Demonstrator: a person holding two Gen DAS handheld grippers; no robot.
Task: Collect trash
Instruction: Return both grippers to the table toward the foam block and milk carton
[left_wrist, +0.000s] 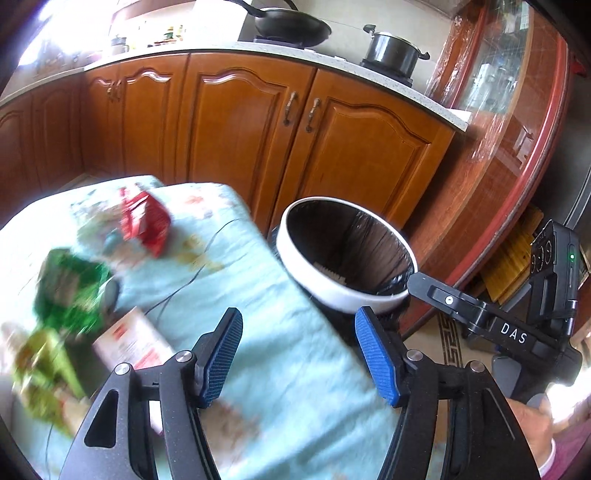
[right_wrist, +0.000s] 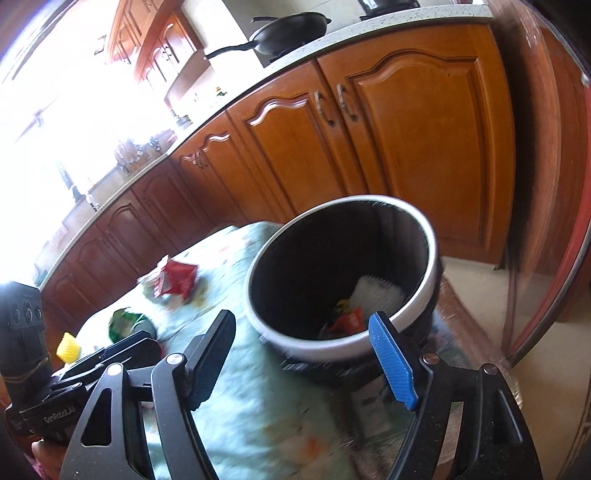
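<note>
A round bin with a white rim and black liner stands off the right edge of the table with the pale teal cloth. My left gripper is open over the cloth, nothing between its blue pads. On the cloth lie a red packet, a green packet, a yellow-green wrapper and a white and red carton. My right gripper is open and empty just before the bin's rim. Inside the bin lie a white ribbed piece and a red wrapper.
Brown wooden cabinets run behind the table, under a counter with a black wok and a pot. A glass-fronted red cabinet curves along the right. A yellow ribbed cup sits on the cloth near a green packet.
</note>
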